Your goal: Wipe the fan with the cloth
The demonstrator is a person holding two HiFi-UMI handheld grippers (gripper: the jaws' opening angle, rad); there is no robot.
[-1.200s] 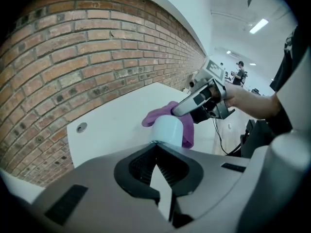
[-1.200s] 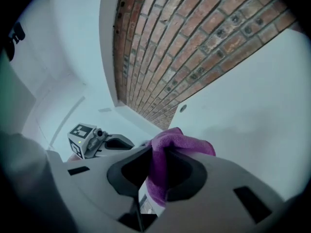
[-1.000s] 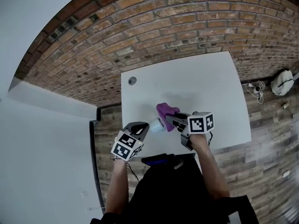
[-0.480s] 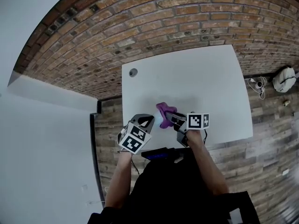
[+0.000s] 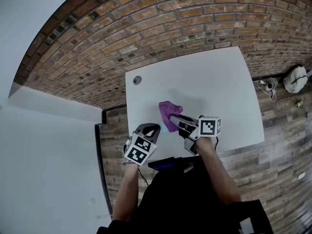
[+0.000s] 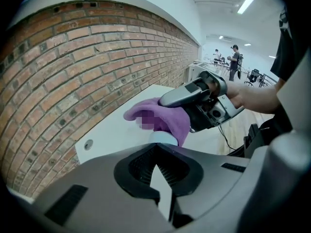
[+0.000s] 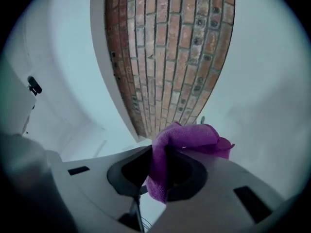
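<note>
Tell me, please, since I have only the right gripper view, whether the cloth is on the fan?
Observer: Yes. In the left gripper view the cloth drapes over the top of the white fan.
Operator: What holds the fan?
Observer: The left gripper, its tongs shut on the fan's lower part.
Operator: Where is that over the table?
Observer: In the head view, over the near left corner of the table, just in front of the person.
</note>
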